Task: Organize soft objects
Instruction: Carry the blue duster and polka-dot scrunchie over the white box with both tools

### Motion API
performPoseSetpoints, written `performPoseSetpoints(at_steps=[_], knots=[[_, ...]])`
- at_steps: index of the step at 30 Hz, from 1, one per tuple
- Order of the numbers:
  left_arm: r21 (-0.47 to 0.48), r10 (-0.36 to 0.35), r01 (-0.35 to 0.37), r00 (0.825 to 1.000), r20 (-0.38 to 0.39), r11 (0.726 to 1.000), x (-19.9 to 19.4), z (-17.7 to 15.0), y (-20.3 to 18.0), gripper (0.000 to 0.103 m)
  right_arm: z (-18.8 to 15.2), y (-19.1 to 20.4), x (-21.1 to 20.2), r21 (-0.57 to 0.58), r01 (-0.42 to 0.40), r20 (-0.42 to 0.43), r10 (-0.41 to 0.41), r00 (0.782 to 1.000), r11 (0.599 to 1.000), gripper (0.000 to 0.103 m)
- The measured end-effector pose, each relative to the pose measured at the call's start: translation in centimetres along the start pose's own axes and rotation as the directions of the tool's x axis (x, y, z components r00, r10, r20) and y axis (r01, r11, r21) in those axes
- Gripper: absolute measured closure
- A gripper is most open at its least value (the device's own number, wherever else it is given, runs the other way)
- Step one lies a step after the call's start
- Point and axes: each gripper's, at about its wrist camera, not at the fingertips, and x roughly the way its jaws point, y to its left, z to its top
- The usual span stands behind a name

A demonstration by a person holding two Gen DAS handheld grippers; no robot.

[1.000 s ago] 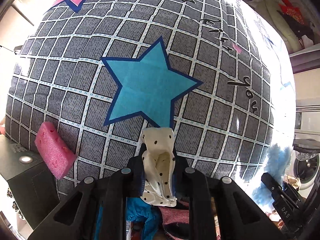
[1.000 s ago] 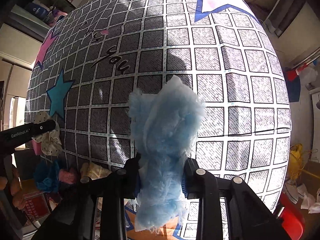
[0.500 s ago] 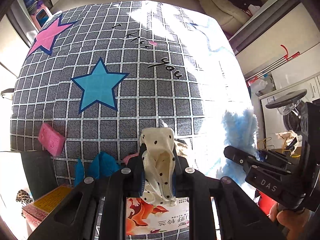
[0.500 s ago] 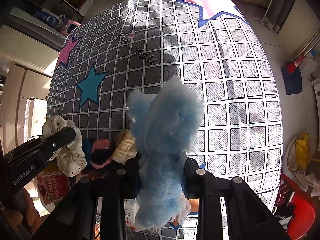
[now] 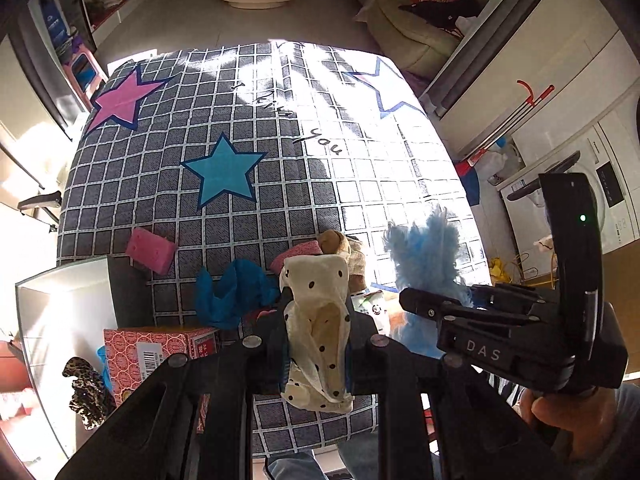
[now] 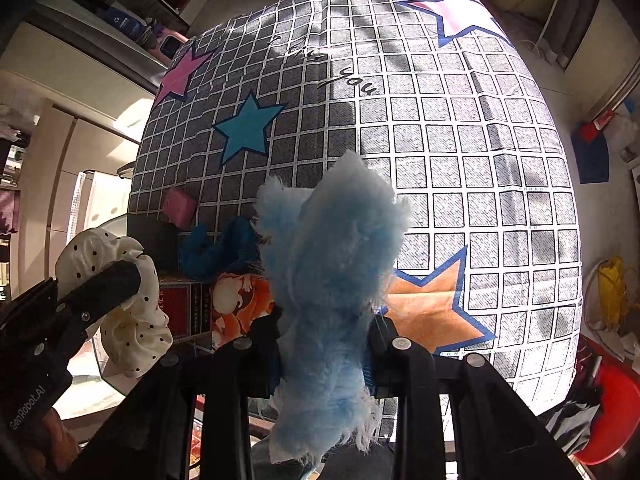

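Note:
My left gripper [image 5: 316, 320] is shut on a cream scrunchie with black dots [image 5: 316, 312], held high above the bed; it also shows in the right wrist view [image 6: 132, 304]. My right gripper [image 6: 324, 336] is shut on a fluffy light-blue soft object [image 6: 332, 272], which also shows at the right of the left wrist view [image 5: 424, 248]. On the checked bedcover [image 5: 280, 184] near its front edge lie a pink sponge [image 5: 150, 250], a blue cloth [image 5: 232, 292] and a pink and tan soft bundle [image 5: 332, 248].
A red patterned box [image 5: 152, 352] stands at the bed's front edge, beside a white bin [image 5: 52, 320] holding a leopard-print scrunchie [image 5: 86, 392]. An orange picture box [image 6: 236, 300] lies by the blue cloth. A washing machine [image 5: 600, 192] stands at right.
Both grippers have risen and pulled back from the bed, each keeping its object. The front-edge pile, the boxes and the bin have come into view.

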Motion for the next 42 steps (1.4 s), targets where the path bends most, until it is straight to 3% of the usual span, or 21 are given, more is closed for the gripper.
performPoseSetpoints(at_steps=[10, 16, 29, 42], knots=[[-0.105, 0.069, -0.058, 0.992, 0.108, 0.993, -5.8, -3.3, 5.1, 0.082, -0.5, 7.2, -1.5, -0.125, -0.033, 0.04, 0.038, 0.998, 0.992, 0.071], [-0.195, 0.132, -0.104, 0.981, 0.139, 0.975, -8.1, -5.7, 8.5, 0.082, -1.0, 12.0, -1.6, -0.223, -0.068, 0.039, 0.078, 0.996, 0.973, 0.071], [-0.338, 0.269, -0.214, 0.955, 0.126, 0.917, -10.1, -10.4, 14.1, 0.082, -3.6, 20.7, -0.2, -0.421, -0.12, -0.031, 0.118, 0.993, 0.899, 0.071], [-0.389, 0.299, -0.239, 0.949, 0.101, 0.89, -9.8, -12.6, 16.7, 0.082, -4.4, 23.7, 1.1, -0.486, -0.115, -0.08, 0.087, 0.993, 0.866, 0.071]])
